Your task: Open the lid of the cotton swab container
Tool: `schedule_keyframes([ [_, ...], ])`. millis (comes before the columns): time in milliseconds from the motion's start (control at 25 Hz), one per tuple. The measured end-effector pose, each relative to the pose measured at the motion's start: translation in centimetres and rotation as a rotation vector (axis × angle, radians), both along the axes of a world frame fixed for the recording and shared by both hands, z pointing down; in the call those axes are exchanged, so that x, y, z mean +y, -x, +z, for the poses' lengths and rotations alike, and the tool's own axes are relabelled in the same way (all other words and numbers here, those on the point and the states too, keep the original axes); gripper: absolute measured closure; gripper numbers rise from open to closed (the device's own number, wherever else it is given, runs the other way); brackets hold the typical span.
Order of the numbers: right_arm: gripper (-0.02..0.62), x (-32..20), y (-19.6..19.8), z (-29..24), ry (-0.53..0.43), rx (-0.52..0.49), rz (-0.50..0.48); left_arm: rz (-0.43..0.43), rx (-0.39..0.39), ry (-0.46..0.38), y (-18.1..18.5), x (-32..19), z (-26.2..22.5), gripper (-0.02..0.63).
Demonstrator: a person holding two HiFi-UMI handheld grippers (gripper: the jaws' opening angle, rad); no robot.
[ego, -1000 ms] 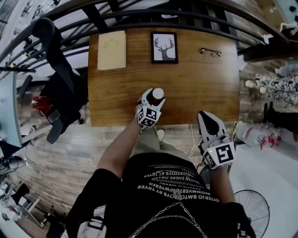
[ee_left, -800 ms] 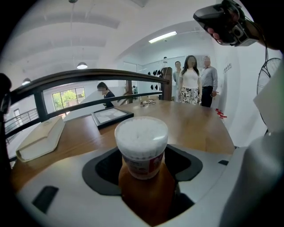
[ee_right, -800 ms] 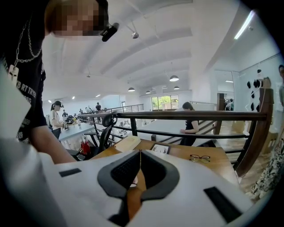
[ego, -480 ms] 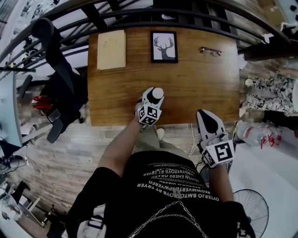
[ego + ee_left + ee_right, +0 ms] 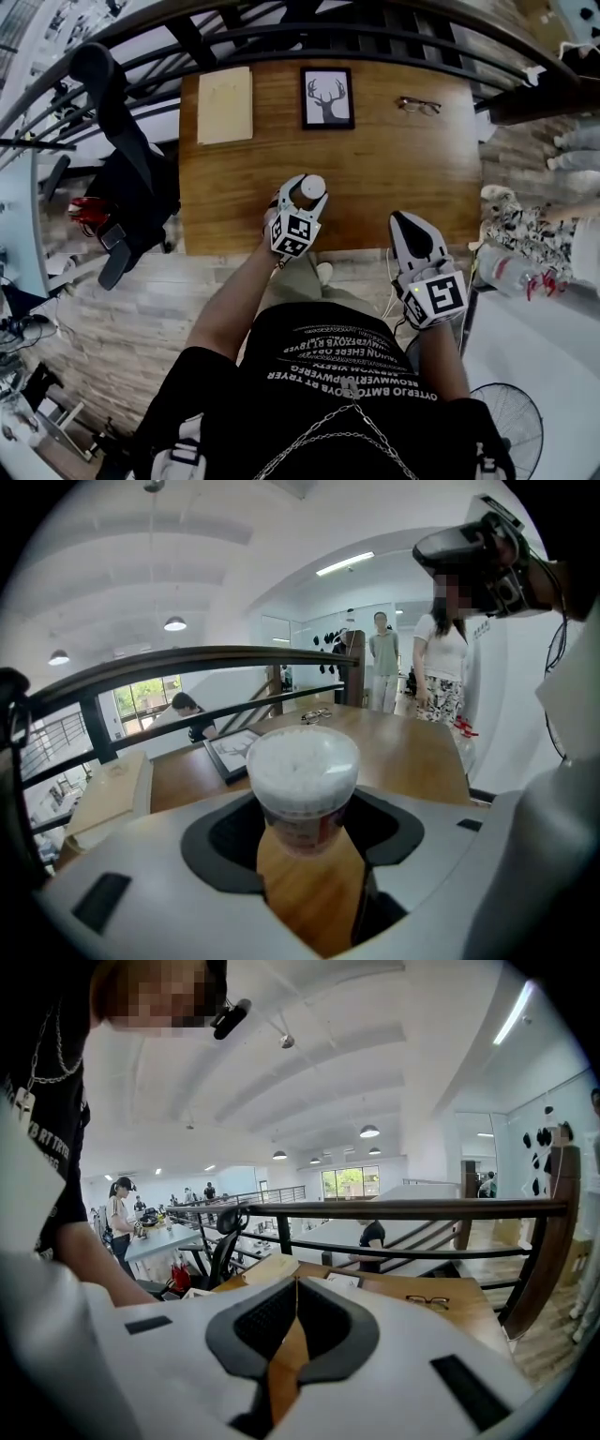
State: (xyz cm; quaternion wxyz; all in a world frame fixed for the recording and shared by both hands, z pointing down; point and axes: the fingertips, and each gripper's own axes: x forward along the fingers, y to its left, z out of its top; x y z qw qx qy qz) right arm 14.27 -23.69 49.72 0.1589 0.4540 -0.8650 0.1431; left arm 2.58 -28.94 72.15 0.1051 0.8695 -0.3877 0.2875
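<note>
Left gripper view: the jaws have just been closing and pinch the tub (image 5: 302, 808) by its sides, with the black pads against it.
Tub: upright between the left jaws, white lid (image 5: 302, 759) on, cotton tips showing through it; its base looks clear of the desk (image 5: 394, 169).
Left gripper (image 5: 305, 187): over the near middle of the desk, tilted down.
Right gripper (image 5: 401, 225): jaws pressed together with nothing in them, at the desk's near edge, well to the right of the tub.
Far side of desk: tan pad (image 5: 225, 104) at the left, deer picture (image 5: 327, 97) in the middle, glasses (image 5: 419, 105) at the right.
</note>
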Motion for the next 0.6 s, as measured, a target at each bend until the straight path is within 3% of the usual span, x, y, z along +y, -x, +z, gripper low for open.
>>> schedule_keyframes([
  [600,0.578,-0.4,0.0,-2.1,-0.051,-0.006,-0.017,0.077,0.019,-0.027,-1.4,0.9,-11.0,0.328],
])
